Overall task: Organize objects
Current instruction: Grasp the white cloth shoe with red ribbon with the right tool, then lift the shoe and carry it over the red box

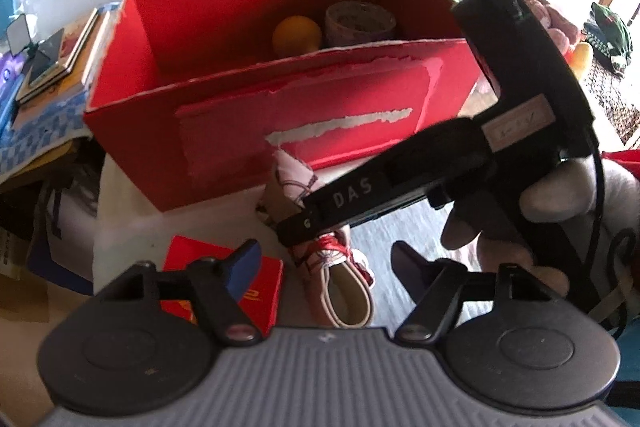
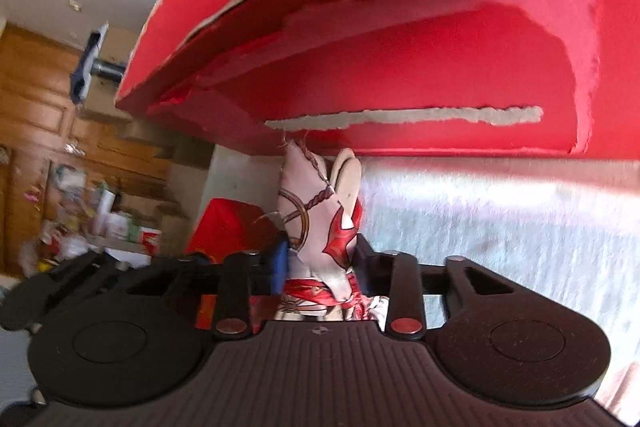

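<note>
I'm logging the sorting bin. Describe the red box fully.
The red cardboard box is open-topped, with ragged torn rims and a front face where the red skin is peeled, baring a grey strip. It sits upright on a white cloth. Inside, at the back, are an orange ball and a tape roll. No gripper touches it.

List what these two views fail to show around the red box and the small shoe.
- Red box floor: left wrist view, hidden by its front wall; only an orange ball and a tape roll show.
- Small shoe heel: right wrist view, hidden between the right gripper fingers.
- Shelf clutter: right wrist view, blurred.
</note>
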`<state>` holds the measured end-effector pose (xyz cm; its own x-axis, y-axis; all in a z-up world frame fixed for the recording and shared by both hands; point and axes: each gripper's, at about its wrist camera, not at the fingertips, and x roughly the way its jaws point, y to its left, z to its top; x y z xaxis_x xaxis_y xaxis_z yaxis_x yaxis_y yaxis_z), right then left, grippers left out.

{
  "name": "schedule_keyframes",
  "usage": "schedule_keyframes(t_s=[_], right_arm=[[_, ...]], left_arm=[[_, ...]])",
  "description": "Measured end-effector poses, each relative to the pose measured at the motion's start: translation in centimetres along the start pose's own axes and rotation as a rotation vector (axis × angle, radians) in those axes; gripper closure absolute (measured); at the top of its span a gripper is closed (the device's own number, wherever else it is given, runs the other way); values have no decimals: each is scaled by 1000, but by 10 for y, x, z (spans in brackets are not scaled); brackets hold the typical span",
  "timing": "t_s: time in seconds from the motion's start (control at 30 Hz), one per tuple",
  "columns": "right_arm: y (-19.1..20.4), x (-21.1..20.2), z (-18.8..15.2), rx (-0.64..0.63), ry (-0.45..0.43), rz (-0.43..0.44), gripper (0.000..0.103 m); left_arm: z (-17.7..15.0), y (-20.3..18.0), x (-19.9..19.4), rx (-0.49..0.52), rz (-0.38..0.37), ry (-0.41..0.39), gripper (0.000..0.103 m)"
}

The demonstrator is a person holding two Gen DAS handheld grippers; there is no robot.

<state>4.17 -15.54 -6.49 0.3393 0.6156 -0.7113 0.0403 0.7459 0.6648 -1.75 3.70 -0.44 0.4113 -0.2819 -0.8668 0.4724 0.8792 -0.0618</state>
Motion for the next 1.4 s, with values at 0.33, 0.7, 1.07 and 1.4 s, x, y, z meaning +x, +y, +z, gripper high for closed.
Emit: schedule_keyframes(t_s=[0.33, 0.7, 1.07, 1.4], right_arm=[[-25, -36, -6, 19, -41, 33, 78], [-67, -83, -16, 81, -138, 46, 78], [-79, -140, -37, 133, -335, 64, 78], [-50, -193, -14, 49, -554, 92, 78]], left_arm=[[9, -31, 23, 77, -24, 57, 38], [10, -77, 45, 136, -70, 96, 58], [32, -135, 18, 276, -177, -29, 68], [81, -153, -26, 372, -189, -234, 68]])
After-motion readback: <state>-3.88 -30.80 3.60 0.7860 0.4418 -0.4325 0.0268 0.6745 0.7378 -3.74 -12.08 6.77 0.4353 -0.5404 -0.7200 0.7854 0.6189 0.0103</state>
